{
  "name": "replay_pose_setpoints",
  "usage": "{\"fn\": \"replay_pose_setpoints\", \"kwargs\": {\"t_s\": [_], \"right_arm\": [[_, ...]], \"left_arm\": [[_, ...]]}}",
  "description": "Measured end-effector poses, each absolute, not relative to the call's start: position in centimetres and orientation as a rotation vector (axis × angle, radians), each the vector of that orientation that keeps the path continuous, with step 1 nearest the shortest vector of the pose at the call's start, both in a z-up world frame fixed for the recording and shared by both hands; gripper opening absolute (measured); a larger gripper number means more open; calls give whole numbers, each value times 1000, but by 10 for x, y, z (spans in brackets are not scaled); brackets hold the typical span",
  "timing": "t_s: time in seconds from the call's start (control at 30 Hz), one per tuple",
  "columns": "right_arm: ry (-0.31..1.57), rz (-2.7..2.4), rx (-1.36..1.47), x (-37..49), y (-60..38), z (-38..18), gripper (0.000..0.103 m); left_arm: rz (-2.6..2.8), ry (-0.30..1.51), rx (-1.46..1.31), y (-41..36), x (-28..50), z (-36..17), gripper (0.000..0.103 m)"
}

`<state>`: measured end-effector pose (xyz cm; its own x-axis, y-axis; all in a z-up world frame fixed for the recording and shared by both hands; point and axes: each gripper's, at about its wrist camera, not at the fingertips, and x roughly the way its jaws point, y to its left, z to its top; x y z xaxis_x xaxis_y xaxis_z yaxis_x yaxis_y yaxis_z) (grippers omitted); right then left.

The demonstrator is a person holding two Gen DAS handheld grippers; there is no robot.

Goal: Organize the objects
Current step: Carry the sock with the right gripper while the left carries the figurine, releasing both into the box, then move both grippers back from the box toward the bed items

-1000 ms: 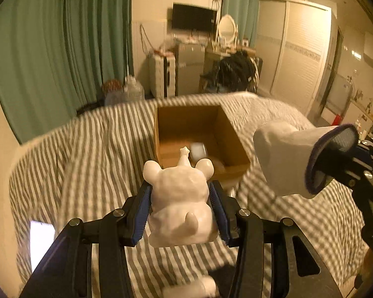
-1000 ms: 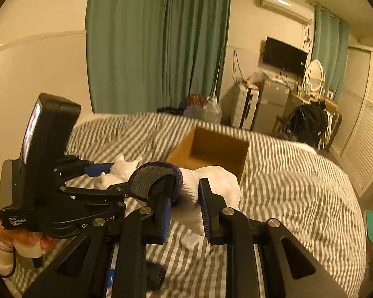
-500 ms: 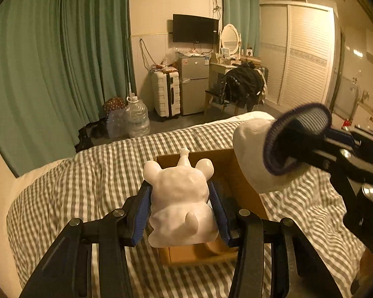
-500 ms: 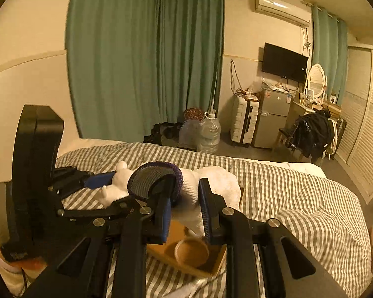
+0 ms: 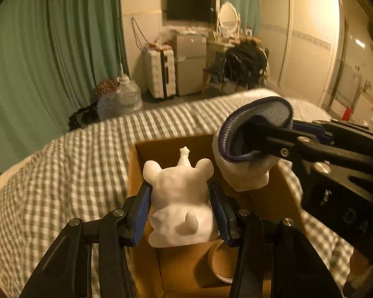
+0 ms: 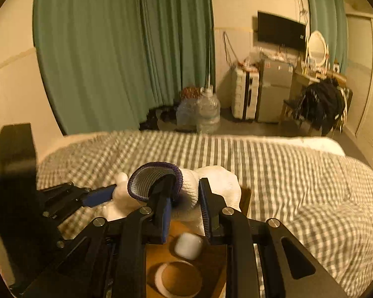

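On the bed: a cardboard box (image 5: 281,198) stands open on the bed (image 5: 69,173), and both grippers hang over it.
Surface: the bed carries a grey and white checked cover with soft folds; a plain white edge shows at its far side.
Room: green curtains (image 6: 126,57) hang along the wall, a dark television (image 6: 281,31) is mounted higher up, and cream sliding wardrobe doors (image 5: 308,42) close the right side.
Floor things: one white suitcase (image 6: 245,94), one small grey fridge (image 6: 273,94), two clear water jugs (image 6: 206,114), and one chair (image 6: 323,104) loaded with dark clothes.
Mirror: one oval mirror (image 6: 317,48) stands on the dressing table.
Left gripper (image 5: 180,208): its blue-padded fingers (image 5: 141,211) are clamped on the two sides of one white animal figurine (image 5: 181,198), seen from the back, which is held above the box opening.
Right gripper (image 6: 184,203): its fingers (image 6: 205,206) are pinched close together on one white sock (image 6: 218,181) with a dark purple cuff; the sock hangs over the box.
Inside the box: one roll of tape (image 6: 177,280) lies flat on the bottom, and one small white rounded case (image 6: 188,245) lies just beside it.
Count of grippers: two, near each other, each visible in the other camera.
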<state>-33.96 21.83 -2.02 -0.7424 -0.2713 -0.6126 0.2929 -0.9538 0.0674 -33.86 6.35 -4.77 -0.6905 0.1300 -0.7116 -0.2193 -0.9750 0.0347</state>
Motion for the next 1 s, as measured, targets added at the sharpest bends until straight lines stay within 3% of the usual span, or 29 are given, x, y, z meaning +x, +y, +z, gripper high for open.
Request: {"fn": "replay_pose_setpoints", "kwargs": {"t_s": [0.23, 0.4, 0.47, 0.5, 0.53, 0.57, 0.63, 1.0], "right_arm": [[-81, -2614, 1092, -359, 232, -72, 20], [-137, -2625, 1072, -358, 242, -69, 22], [-149, -2642, 1043, -353, 246, -62, 23], [-146, -2649, 1032, -350, 246, -58, 24], [-143, -2668, 1012, -348, 247, -52, 30], [-143, -2684, 995, -345, 249, -47, 43], [-152, -2731, 957, -333, 253, -35, 55], [28, -2827, 848, -222, 255, 45, 64]], "left_arm": [[2627, 107, -1251, 57, -345, -82, 48], [2614, 88, -1266, 55, -338, -83, 51], [2631, 107, -1238, 57, -335, -77, 65], [2652, 124, -1209, 56, -331, -71, 78], [2668, 134, -1187, 56, -328, -68, 83], [2684, 140, -1168, 55, -324, -63, 83], [2703, 149, -1156, 55, -316, -51, 83], [2815, 194, -1061, 20, -218, 29, 91]]}}
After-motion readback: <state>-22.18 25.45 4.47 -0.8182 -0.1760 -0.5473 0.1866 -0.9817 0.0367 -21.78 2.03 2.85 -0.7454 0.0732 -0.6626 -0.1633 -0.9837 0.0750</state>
